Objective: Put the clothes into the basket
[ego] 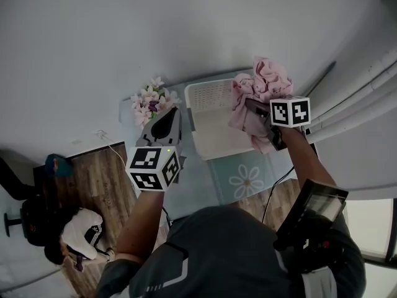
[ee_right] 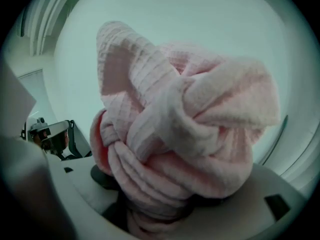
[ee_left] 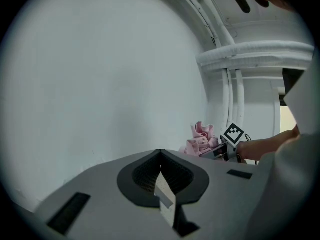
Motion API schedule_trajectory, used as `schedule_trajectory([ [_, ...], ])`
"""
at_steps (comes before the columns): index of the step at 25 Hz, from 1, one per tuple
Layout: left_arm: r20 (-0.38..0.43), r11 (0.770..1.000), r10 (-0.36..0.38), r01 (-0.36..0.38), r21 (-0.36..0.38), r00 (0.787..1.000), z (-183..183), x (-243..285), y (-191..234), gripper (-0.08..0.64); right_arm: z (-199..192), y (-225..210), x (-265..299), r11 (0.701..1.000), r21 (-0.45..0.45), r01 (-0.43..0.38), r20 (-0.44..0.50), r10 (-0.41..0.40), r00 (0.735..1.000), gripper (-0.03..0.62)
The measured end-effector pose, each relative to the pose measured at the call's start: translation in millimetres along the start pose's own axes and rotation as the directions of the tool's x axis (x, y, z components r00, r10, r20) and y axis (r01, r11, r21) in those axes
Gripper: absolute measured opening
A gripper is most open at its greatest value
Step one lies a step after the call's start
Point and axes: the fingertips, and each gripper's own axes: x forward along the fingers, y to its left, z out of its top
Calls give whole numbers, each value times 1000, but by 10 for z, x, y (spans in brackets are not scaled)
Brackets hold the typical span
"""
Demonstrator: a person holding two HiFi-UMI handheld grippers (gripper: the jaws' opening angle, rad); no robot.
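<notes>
Right gripper (ego: 255, 107) clamped on bunched pink cloth (ego: 265, 82) — over white basket (ego: 208, 95), left gripper (ego: 166, 118) closed, empty.

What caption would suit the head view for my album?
Right gripper holds a bunched pink garment by the white basket; left gripper hangs alongside.

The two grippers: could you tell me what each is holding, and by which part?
The right gripper clamps a pink ribbed knit garment by its bunched lower folds; the left gripper holds nothing.

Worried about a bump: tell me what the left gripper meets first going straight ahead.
Likely the white wall; nothing nearer shows past the left gripper. The flowers seem to sit below that line.
</notes>
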Motion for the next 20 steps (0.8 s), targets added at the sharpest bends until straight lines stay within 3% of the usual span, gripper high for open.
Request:
schedule_trajectory([
  [10,-29,999,-34,33,-16,999,-74,177,6,3,-414,-190,375,1000,22,15,-188,-10,982,374],
  [20,-58,1000,-11,10,-18,998,-202,229,139,3,-901,-418,844,997,66,30,-384,-2,923,374],
])
